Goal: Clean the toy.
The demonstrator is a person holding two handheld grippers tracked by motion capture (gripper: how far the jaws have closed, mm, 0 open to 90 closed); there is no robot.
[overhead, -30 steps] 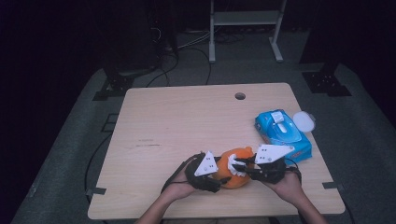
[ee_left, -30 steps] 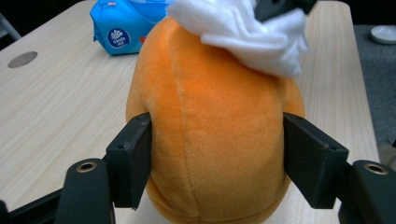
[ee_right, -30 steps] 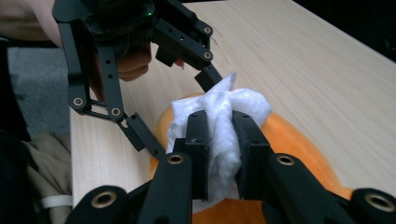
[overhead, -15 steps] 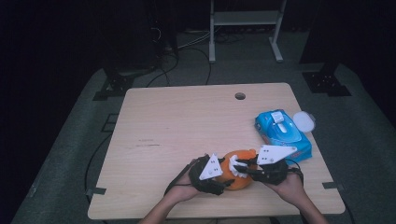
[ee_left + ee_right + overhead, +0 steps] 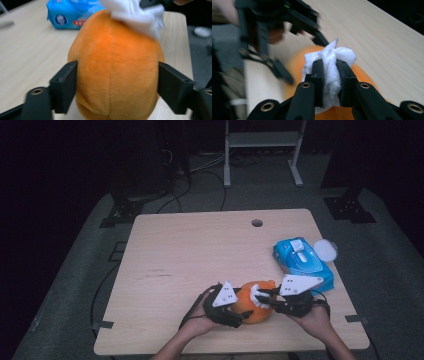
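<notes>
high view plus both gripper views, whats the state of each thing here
orange plush toy: on the table, between the left gripper's jaws, which have just been opening.
white crumpled wipe: pinched in the right gripper, pressed on the toy's top.
blue wipes pack: flat on the table, lid open.
round white lid: beside the pack.

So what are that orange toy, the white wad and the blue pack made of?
The orange plush toy looks like short-pile fabric over soft stuffing: fuzzy nap, a sewn seam down its middle. The white wipe seems a thin nonwoven cloth or paper, crumpled and finely textured. The blue wipes pack appears to be glossy plastic film with a printed label, probably soft-sided.
</notes>
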